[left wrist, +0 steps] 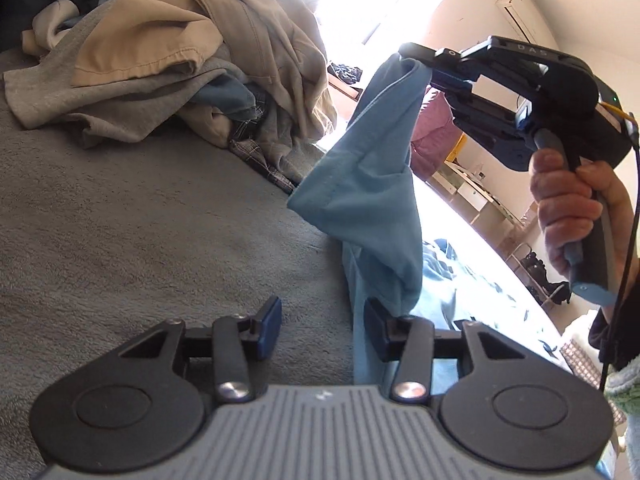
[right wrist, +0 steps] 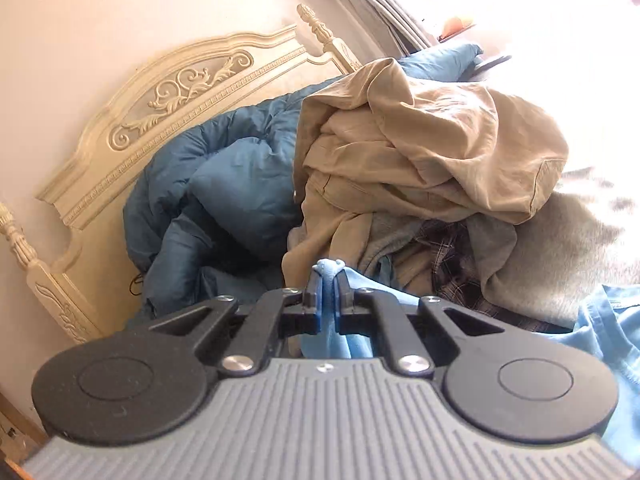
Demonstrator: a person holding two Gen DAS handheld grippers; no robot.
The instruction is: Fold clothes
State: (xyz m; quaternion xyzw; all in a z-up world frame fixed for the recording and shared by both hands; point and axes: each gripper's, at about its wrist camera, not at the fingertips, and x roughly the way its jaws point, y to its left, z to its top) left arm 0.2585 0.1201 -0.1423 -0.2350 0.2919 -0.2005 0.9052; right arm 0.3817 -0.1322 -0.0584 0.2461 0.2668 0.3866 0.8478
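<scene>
A light blue garment [left wrist: 372, 184] hangs in the air from my right gripper [left wrist: 416, 55], which a hand [left wrist: 568, 208] holds at the upper right of the left wrist view. In the right wrist view the right gripper [right wrist: 329, 280] is shut on a bunched fold of the blue garment [right wrist: 328, 270]. My left gripper [left wrist: 323, 330] stands open low over the bed. The garment's lower strip hangs just inside its right finger [left wrist: 378, 332], while the left finger [left wrist: 268, 326] is apart from the cloth.
A pile of tan, grey and plaid clothes [left wrist: 180, 60] [right wrist: 420, 152] lies further back on the grey blanket [left wrist: 120, 220]. A blue duvet [right wrist: 224, 200] is bunched against the cream headboard [right wrist: 160, 100]. More blue fabric [right wrist: 608, 328] lies at the right.
</scene>
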